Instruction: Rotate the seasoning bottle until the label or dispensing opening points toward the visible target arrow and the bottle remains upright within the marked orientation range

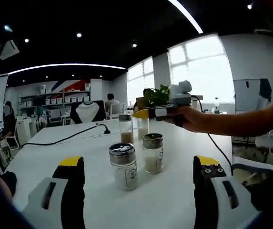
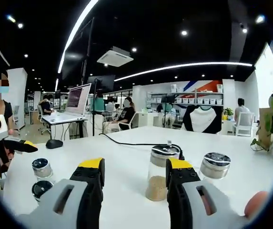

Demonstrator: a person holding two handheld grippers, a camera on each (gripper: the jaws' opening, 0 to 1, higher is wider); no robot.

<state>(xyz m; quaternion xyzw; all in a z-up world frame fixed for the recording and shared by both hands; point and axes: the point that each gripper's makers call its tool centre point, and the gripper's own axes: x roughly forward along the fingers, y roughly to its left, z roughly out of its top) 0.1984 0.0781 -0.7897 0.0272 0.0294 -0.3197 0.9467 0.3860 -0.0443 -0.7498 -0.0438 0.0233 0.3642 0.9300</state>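
The seasoning bottle (image 2: pixel 158 174) stands upright on the white table (image 2: pixel 126 152), its long axis vertical, a metal shaker cap on top and tan powder filling its lower part. In the right gripper view it sits just beyond the right tongs (image 2: pixel 135 171), between the lines of the two yellow-tipped jaws and hard against the right-hand one; the jaws are spread wide and I cannot tell whether either touches the glass. Which way its label or opening faces cannot be read.

In the left gripper view the right tongs (image 1: pixel 143 113) are held level above the table by a hand (image 1: pixel 193 118) on an outstretched arm, reaching toward a tall bottle (image 1: pixel 126 129) with brown contents.

The left tongs (image 1: pixel 138 167) hover low over the table, jaws wide apart and holding nothing. Just ahead of them stand two short jars, upright: a near jar (image 1: pixel 123 167) and a second jar (image 1: pixel 153 152), both metal-capped with pale powder inside.

A black cable (image 1: pixel 65 138) trails across the table, and a potted plant (image 1: pixel 155 97) stands behind.
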